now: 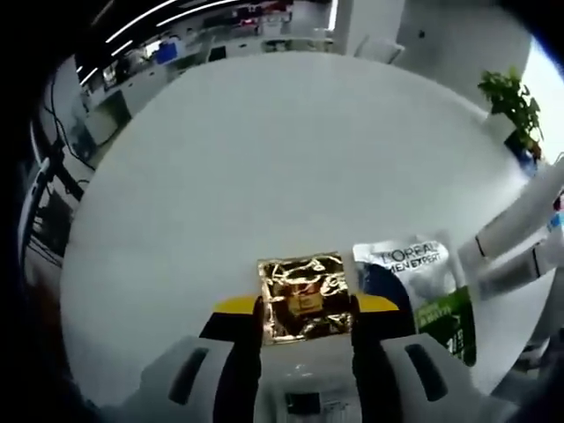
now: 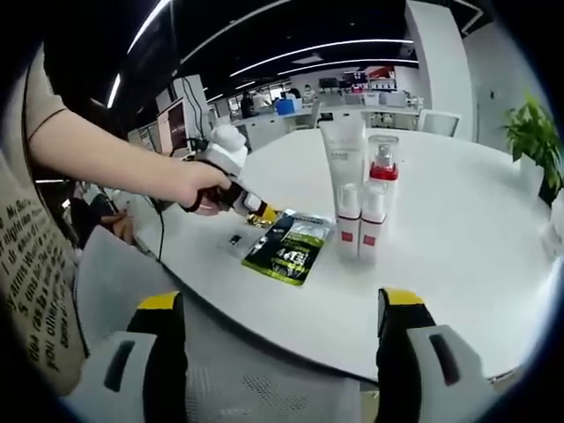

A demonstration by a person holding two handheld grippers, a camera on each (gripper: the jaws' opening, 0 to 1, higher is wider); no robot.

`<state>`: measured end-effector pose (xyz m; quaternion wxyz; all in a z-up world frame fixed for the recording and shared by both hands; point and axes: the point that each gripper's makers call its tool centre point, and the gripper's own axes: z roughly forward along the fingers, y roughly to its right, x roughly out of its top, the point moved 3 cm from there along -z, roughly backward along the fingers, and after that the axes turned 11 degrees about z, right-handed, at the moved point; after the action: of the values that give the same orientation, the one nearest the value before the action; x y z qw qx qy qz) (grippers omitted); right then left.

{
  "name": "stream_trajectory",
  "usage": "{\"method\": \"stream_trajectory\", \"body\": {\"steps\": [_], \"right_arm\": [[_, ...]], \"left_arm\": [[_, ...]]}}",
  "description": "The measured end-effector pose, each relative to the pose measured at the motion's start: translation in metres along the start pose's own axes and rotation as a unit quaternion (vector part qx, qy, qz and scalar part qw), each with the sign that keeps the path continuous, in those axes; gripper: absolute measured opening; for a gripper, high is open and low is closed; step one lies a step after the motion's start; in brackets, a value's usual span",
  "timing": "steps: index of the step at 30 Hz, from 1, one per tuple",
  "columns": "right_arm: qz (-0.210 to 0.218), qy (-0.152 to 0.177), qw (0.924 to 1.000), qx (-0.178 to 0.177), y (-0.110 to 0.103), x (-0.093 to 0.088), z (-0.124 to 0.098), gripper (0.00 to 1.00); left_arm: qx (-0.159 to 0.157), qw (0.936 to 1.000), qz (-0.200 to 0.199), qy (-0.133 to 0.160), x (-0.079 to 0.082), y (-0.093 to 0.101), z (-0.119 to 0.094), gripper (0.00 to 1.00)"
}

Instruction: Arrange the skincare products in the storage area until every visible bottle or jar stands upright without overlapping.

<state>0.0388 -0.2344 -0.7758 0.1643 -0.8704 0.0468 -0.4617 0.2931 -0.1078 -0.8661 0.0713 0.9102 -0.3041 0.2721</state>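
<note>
Left gripper view: the round white table (image 1: 264, 176) spreads wide and bare across the middle and top of the frame, its far edge curving just under the office desks at the top, so there is plenty of open surface ahead. Low in the frame, the left gripper (image 1: 307, 308) has its jaws closed in on a crinkled gold foil sachet (image 1: 304, 295), one black finger on each side of it. Just right of that lies a white and green sachet (image 1: 423, 291), flat on the table and touching the gold one's right edge. A potted plant (image 1: 511, 106) stands at the upper right, past the table's rim.

Right gripper view: the right gripper (image 2: 280, 339) hangs off the near table edge at the bottom of the frame, jaws spread wide with nothing between them. At centre stands an upright cluster: a tall white tube (image 2: 344, 163), a red-collared pump bottle (image 2: 382, 172) beside it, and two small white bottles (image 2: 361, 229) in front, all packed close. Left of them a dark green sachet (image 2: 289, 249) lies flat, near the table's near edge. A person's hand (image 2: 198, 187) reaches in from the left onto the other gripper. The gold sachet is largely hidden there; small labels are too blurred to read.
</note>
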Motion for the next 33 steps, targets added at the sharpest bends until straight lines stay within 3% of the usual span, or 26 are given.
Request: {"method": "stream_trajectory", "body": {"steps": [12,15,17,20,23,24,26,33], "right_arm": [[-0.007,0.005,1.0000,0.005,-0.002,0.001,-0.001,0.91],[0.004,0.013,0.9998,0.011,-0.003,0.004,-0.002,0.92],[0.008,0.017,0.9998,0.012,-0.002,0.005,-0.002,0.92],[0.007,0.017,0.9998,0.010,-0.001,0.005,-0.002,0.92],[0.002,0.012,0.9999,0.011,-0.001,0.004,-0.001,0.92],[0.003,0.013,0.9998,0.012,-0.001,0.004,-0.001,0.92],[0.008,0.017,0.9997,0.017,-0.002,0.005,-0.002,0.92],[0.033,0.018,0.9991,0.019,0.000,0.009,-0.001,0.93]], "left_arm": [[-0.017,0.9994,-0.004,0.030,0.008,-0.004,-0.019,0.44],[-0.056,0.9953,-0.033,0.072,0.013,0.000,-0.031,0.51],[-0.070,0.9935,-0.032,0.083,0.013,-0.005,-0.034,0.55],[-0.074,0.9922,-0.040,0.092,0.003,-0.016,-0.046,0.57],[-0.097,0.9887,-0.057,0.099,-0.009,-0.020,-0.060,0.66],[-0.121,0.9850,-0.046,0.114,-0.011,-0.018,-0.071,0.72],[-0.129,0.9830,-0.017,0.129,-0.021,-0.022,-0.089,0.78],[-0.149,0.9784,0.009,0.143,-0.056,-0.034,-0.135,0.82]]}}
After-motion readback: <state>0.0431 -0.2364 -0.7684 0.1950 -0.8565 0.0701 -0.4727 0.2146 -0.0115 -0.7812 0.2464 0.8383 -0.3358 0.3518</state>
